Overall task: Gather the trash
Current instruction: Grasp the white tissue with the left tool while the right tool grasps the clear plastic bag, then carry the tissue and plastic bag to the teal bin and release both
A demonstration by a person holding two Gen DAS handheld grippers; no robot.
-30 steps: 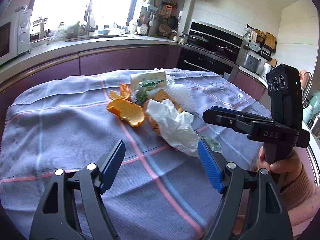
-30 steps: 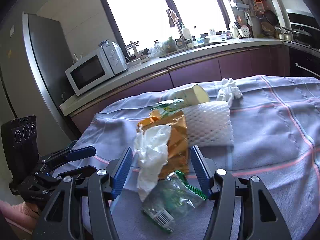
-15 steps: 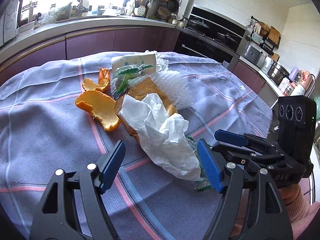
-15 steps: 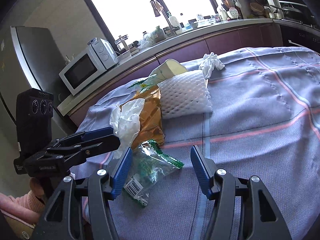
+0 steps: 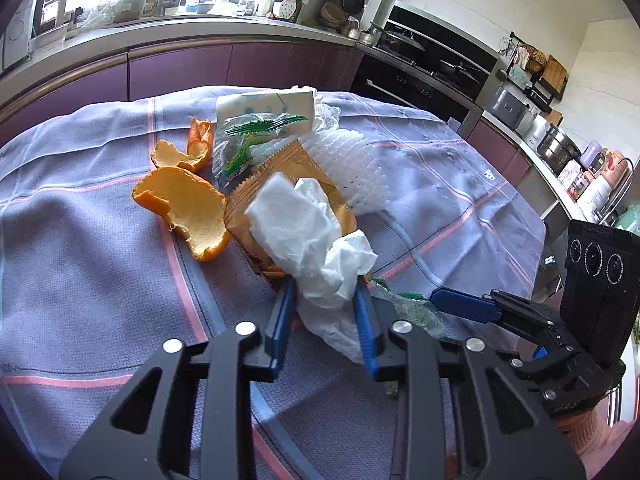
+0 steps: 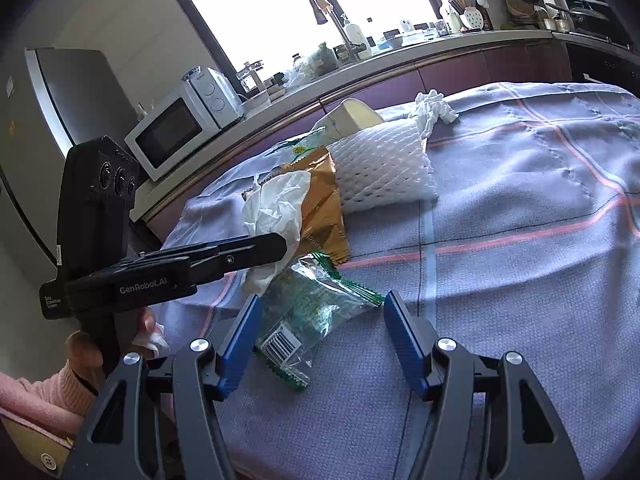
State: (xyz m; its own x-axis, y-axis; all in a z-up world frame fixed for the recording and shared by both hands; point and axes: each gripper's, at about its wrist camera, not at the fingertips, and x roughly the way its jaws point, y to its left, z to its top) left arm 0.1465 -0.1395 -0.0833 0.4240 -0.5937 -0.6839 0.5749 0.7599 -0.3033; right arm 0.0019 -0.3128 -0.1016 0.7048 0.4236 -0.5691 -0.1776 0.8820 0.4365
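Observation:
A pile of trash lies on the purple checked cloth (image 5: 100,280). My left gripper (image 5: 325,292) is shut on the near end of a crumpled white tissue (image 5: 312,236), which lies over a brown wrapper (image 5: 288,172); the tissue also shows in the right wrist view (image 6: 276,208). My right gripper (image 6: 320,312) is open, its fingers either side of a clear green-edged wrapper (image 6: 308,312) on the cloth. Orange peels (image 5: 188,208), a white foam net (image 6: 380,168), a second green-printed bag (image 5: 248,140) and a pale carton (image 5: 264,108) lie further back.
A small crumpled tissue (image 6: 434,110) lies at the far edge of the cloth. Beyond the table run a counter with a microwave (image 6: 176,132), a sink tap (image 6: 328,12), a fridge (image 6: 60,92) and an oven (image 5: 416,76).
My left gripper moved forward and closed on the white tissue. My right gripper moved closer to the clear green-edged wrapper and stays open.

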